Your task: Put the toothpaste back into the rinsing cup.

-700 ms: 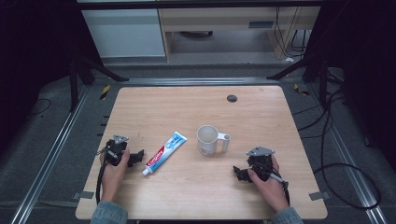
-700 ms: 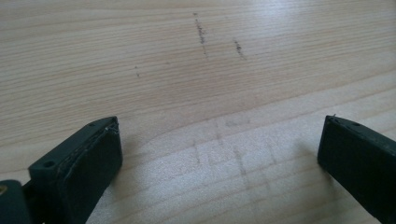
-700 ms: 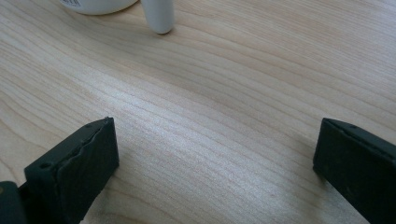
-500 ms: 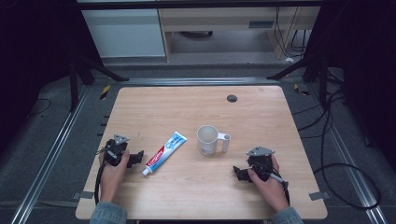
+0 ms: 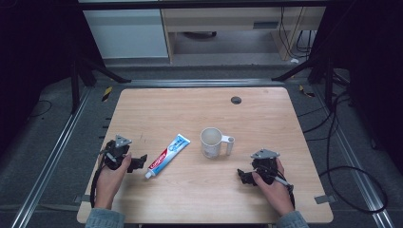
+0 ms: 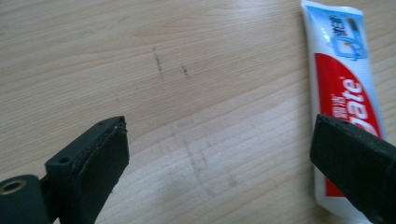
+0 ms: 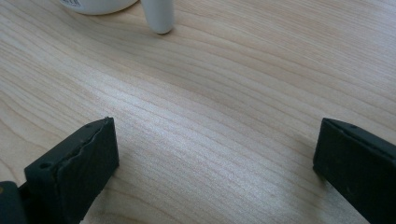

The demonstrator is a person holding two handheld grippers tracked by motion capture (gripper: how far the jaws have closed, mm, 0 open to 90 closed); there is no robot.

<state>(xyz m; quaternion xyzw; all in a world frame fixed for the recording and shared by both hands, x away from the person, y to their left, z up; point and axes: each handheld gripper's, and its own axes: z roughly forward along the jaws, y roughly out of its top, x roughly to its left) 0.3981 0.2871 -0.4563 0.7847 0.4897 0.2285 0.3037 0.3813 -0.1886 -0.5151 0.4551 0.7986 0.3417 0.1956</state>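
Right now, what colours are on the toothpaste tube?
Red, white and blue on the toothpaste tube, clearest in the left gripper view.

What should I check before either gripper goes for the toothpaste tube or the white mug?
1. Left gripper jaws apart: ok.
2. Right gripper jaws apart: ok.
3. Red, white and blue toothpaste tube lies flat beside the left gripper, untouched: ok.
4. White ceramic mug upright, handle toward the right gripper: ok.
5. Mug empty: cannot tell.
6. Light wooden table bare between tube and mug: ok.
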